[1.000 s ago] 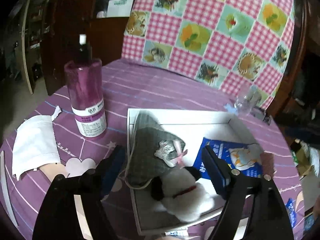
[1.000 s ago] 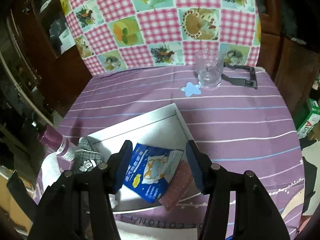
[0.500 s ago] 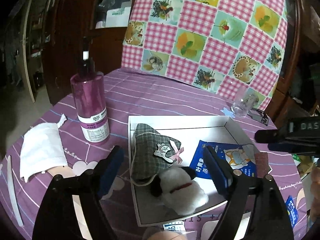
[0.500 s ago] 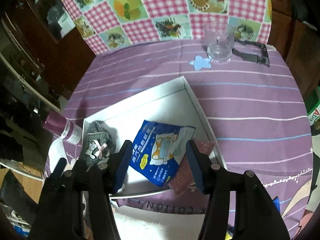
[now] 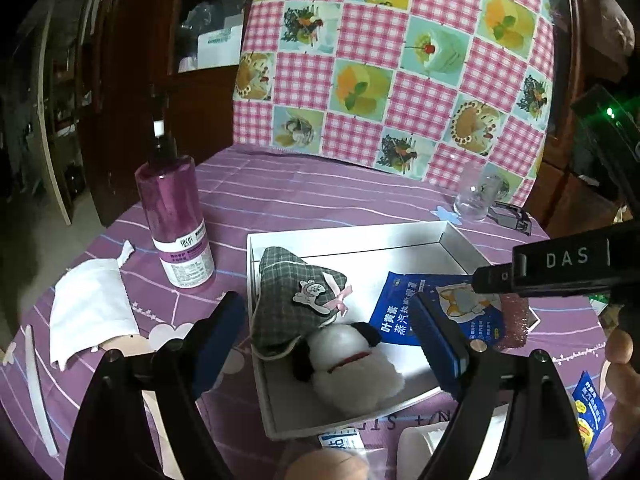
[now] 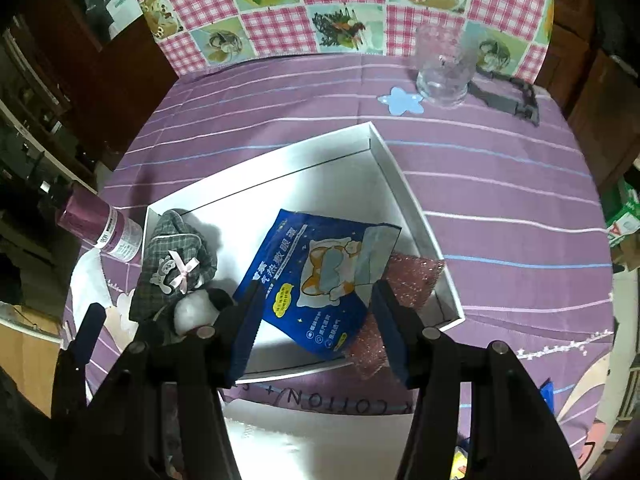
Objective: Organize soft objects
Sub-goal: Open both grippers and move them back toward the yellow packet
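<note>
Right wrist view: right tool (image 6: pixel 316 320) gapes empty above the white box's (image 6: pixel 404 184) near rim, left tool (image 5: pixel 328 344) likewise.

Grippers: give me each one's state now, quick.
Left gripper: open, holding nothing, jaws just opened wider, above the white box.
Right gripper: open, empty, over the blue packet.

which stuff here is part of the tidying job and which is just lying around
Job: white box, plaid pouch, plush dog, blue packet, pink sponge.
Lying about: purple bottle, glass, white bag, black clip.
</note>
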`<state>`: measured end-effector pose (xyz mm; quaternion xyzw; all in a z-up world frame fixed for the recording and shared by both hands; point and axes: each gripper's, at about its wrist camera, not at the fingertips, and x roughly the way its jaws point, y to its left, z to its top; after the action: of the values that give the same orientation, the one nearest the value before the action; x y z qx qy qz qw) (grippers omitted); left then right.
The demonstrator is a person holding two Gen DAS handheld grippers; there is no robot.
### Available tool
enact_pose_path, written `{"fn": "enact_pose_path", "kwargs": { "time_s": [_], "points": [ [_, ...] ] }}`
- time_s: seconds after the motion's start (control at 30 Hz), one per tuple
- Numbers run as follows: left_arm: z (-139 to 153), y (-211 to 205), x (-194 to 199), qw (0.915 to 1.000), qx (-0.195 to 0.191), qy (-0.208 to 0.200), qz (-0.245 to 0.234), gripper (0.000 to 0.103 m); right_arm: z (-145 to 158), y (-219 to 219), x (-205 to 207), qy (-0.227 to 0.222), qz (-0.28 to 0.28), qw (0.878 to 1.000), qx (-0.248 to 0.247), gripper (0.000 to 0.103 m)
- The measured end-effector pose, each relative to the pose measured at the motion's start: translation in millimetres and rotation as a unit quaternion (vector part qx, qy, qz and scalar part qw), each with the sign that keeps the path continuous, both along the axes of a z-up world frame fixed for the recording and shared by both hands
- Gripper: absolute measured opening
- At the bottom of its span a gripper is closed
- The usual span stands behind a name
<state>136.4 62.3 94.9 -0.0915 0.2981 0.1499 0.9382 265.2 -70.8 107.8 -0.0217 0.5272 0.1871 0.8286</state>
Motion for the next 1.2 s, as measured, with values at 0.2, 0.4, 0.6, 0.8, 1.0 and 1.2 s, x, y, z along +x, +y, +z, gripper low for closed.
{"fn": "enact_pose_path", "kwargs": {
  "time_s": [0.2, 0.4, 0.6, 0.8, 1.0, 1.2],
  "points": [
    [10, -1, -9, 0.9997, -0.014, -0.021, 0.006, 0.085, 0, -8, -4, 0.005, -0.009, 1.0, 0.004, 0.057],
    [18, -13, -12, 0.9981, -0.042, -0.019, -0.042, 0.085, 0, -29, -19, 0.002, -0.015, 1.0, -0.009, 0.057],
    [22, -36, -21, 0.9971, -0.032, -0.009, -0.069, 0.085, 1, -77, -35, 0.004, -0.048, 0.998, 0.029, 0.057],
    [22, -63, -25, 0.9939, -0.024, 0.007, -0.108, 0.085, -2, -113, -64, -0.015, -0.066, 0.996, 0.055, 0.057],
    [22, -83, -30, 0.9876, -0.028, 0.016, -0.154, 0.084, -10, -143, -82, -0.01, -0.087, 0.994, 0.071, 0.057],
    [19, -93, -29, 0.9865, -0.021, 0.027, -0.16, 0.084, -19, -162, -102, -0.02, -0.104, 0.991, 0.076, 0.057]
  ]
}}
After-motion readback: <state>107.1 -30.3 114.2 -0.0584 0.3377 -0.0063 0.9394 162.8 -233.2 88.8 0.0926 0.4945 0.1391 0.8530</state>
